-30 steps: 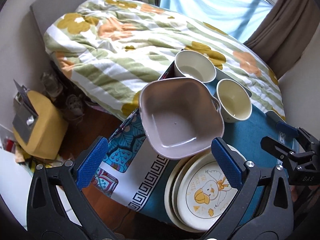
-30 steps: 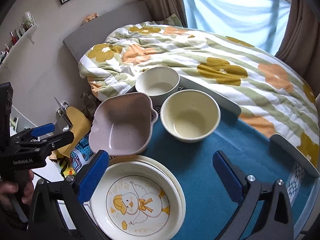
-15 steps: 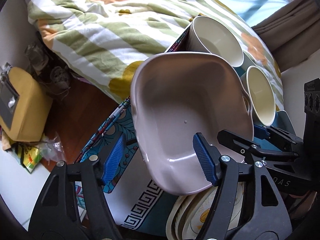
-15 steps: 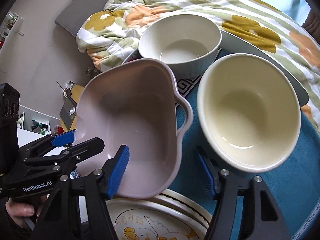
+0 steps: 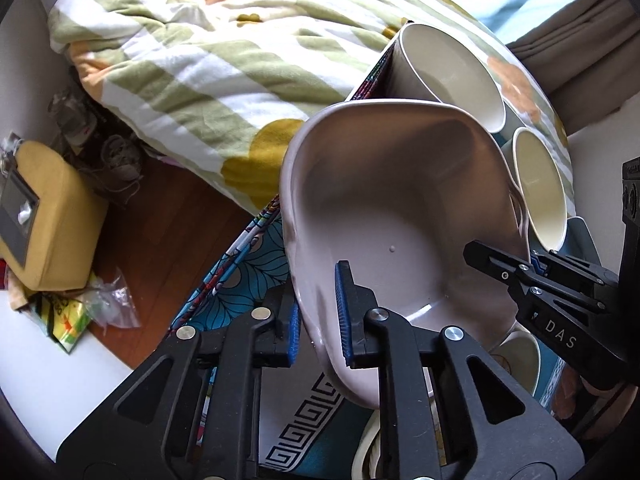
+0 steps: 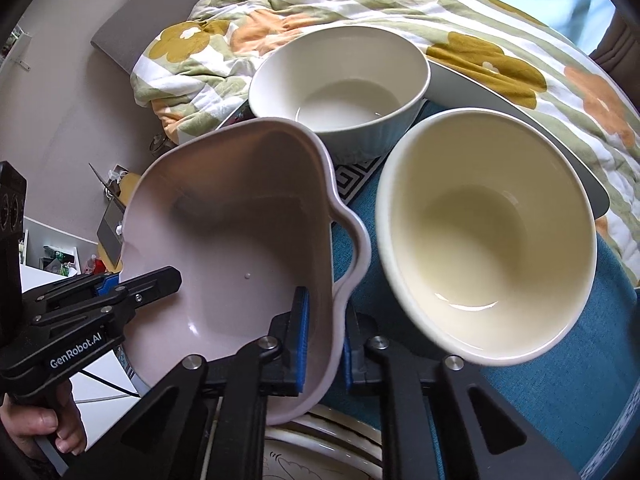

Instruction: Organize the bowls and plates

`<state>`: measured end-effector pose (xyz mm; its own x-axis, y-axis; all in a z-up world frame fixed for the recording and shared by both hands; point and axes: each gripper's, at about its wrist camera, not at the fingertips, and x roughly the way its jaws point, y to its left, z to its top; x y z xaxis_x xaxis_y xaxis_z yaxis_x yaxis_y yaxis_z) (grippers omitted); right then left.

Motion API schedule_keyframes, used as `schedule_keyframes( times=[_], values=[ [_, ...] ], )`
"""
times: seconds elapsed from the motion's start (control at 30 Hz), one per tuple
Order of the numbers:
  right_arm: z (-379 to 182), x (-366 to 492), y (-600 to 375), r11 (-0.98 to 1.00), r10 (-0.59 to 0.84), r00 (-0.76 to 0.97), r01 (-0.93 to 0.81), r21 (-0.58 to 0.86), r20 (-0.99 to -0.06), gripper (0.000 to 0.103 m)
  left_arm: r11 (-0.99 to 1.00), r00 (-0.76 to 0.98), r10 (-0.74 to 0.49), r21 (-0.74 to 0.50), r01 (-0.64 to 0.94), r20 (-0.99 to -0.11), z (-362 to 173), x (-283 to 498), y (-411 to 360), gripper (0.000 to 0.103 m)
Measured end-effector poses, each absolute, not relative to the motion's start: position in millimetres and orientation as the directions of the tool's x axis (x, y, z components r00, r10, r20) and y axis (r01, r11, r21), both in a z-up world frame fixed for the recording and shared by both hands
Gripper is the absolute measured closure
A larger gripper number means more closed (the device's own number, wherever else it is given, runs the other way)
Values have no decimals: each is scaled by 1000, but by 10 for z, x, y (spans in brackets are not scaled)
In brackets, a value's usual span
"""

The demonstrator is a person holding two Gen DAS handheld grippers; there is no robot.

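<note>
A teal tablecloth (image 6: 560, 360) covers a table beside a floral-quilted bed (image 5: 200, 60). Left gripper (image 5: 318, 322) and right gripper (image 6: 324, 340) each clamp the pink dish (image 6: 240, 240) by opposite rims, cream bowl (image 6: 486, 256) just beside it.

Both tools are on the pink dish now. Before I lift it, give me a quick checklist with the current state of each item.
1. Left tool clamped on the rim of the pale pink square dish with scalloped handles: ok.
2. Right tool clamped on the opposite rim wall: ok.
3. Dish empty, apart from one tiny speck: ok.
4. Cream round bowl clear of the dish handle: ok, close but apart.
5. White ribbed bowl clear of the dish: cannot tell, the rim overlaps it in view.
6. Dish free of the stacked duck-print plates: cannot tell.
</note>
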<state>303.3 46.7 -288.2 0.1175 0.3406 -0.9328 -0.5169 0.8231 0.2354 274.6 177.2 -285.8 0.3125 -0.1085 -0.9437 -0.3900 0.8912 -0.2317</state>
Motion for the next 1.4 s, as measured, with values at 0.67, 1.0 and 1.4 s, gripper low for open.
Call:
schedule_keyframes(
  times=[0.67,1.0,1.4],
  values=[
    [-2402,2628,355,838,393,276,-500,219,-877,93,943,456,-36,-181,-279,-889,-2182,2487,1602,90],
    [-1759,2054,-581,893,388,453,-401,205,-803,93,984,565,-80,-157,-88,-821,-1492,2236,574,90],
    [-1551,1211,-2290,971,235,565,-169,167,-791,93,967,509,-249,-183,177,-824,-1523,1856,-1224,90]
  ],
)
